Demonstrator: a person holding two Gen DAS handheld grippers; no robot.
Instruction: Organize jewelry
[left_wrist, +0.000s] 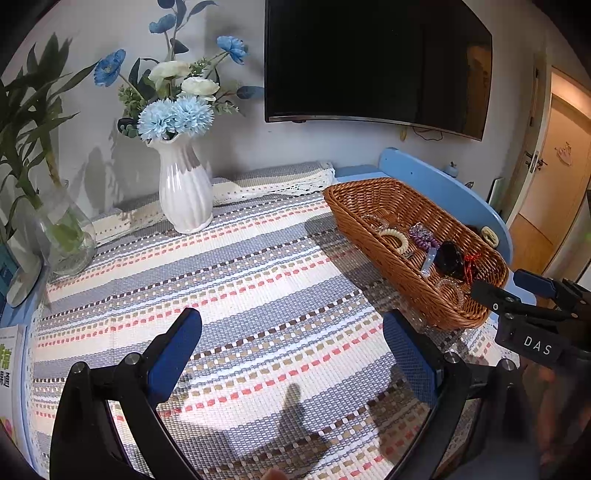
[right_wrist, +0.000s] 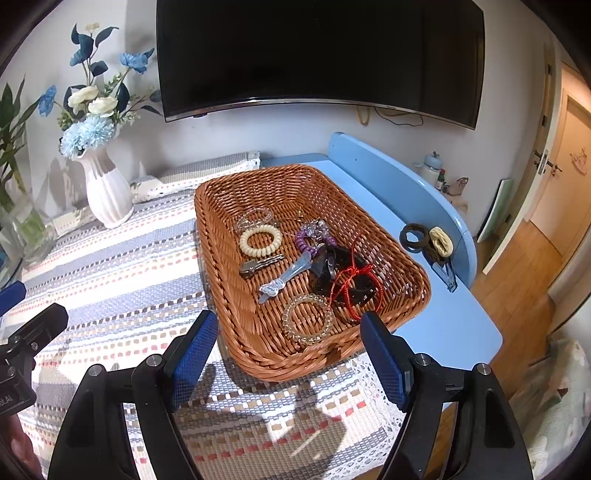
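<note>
Far left, a glass vase (left_wrist: 64, 236) of green stalks stood on the bench, and beside it a white ribbed vase (left_wrist: 184, 192) of blue and white flowers, both on the striped woven cloth (left_wrist: 229, 280).

My left claw (left_wrist: 291, 350) hung over a bare part of that cloth, jaws spread wide, holding nothing.

To its right, the wicker basket (right_wrist: 229, 266) sat partly on the cloth and partly on the blue bench (right_wrist: 443, 325). Inside it I noted: a cream coil bracelet (right_wrist: 260, 240), a clear bead bracelet (right_wrist: 255, 216) just behind it, a metal hair clip (right_wrist: 258, 266), a purple coil tie (right_wrist: 312, 240), a pale blue clip (right_wrist: 284, 278), a black hair claw-clip (right_wrist: 338, 273) with a red cord (right_wrist: 351, 288) lying across it, and a clear coil bracelet (right_wrist: 306, 319) nearest the front wall.

My right claw (right_wrist: 290, 358) hovered at the basket's near rim, jaws wide apart and empty.

Further right, outside the basket on the bare bench, lay a dark hair tie (right_wrist: 413, 238) touching a cream scrunchie (right_wrist: 441, 240).
</note>
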